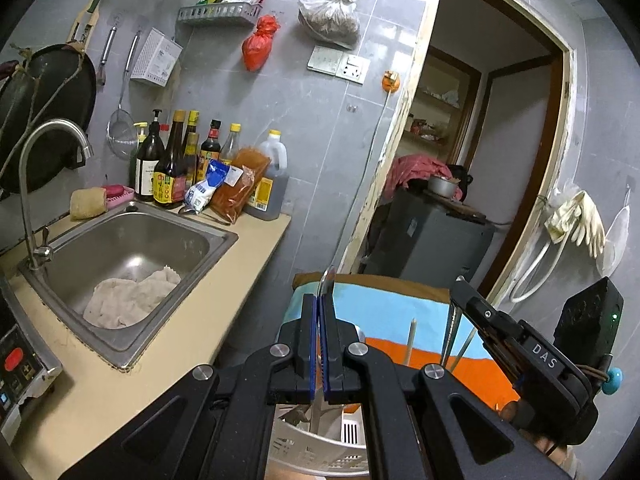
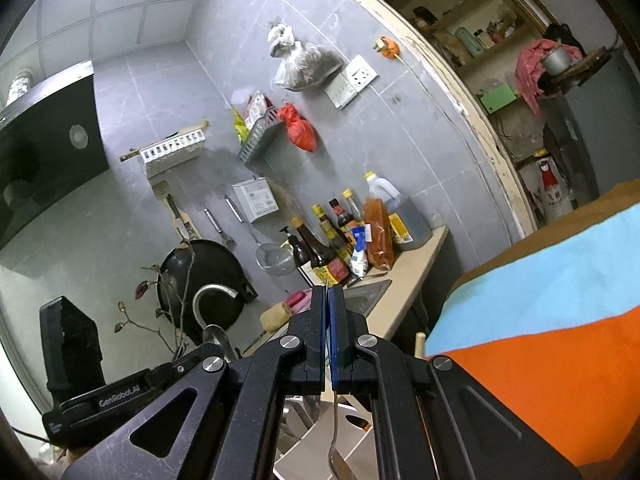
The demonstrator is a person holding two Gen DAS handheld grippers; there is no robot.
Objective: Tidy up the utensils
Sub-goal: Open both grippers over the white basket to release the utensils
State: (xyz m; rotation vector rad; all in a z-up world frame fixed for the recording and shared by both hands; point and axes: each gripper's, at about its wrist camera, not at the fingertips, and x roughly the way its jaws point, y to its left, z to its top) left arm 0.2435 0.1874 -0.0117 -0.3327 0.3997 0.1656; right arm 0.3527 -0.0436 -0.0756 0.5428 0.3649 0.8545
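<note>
My left gripper (image 1: 319,300) is shut on a flat metal utensil; its rounded end (image 1: 329,280) sticks out past the blue pads and its shaft runs down behind them. Below it sits a white slotted utensil holder (image 1: 316,454). In the right wrist view, my right gripper (image 2: 329,292) is shut on a metal spoon (image 2: 335,456), whose bowl hangs down over the white holder (image 2: 356,436). A wooden stick (image 1: 412,340) stands upright from the holder. The right tool's black body (image 1: 536,356) is at the right of the left wrist view.
A steel sink (image 1: 132,216) holding a cloth (image 1: 132,296) lies to the left, with a faucet (image 1: 52,128) and sauce bottles (image 1: 172,168) on the beige counter (image 1: 224,280). A person's blue and orange garment (image 2: 552,320) is close on the right. A doorway (image 1: 480,160) opens behind.
</note>
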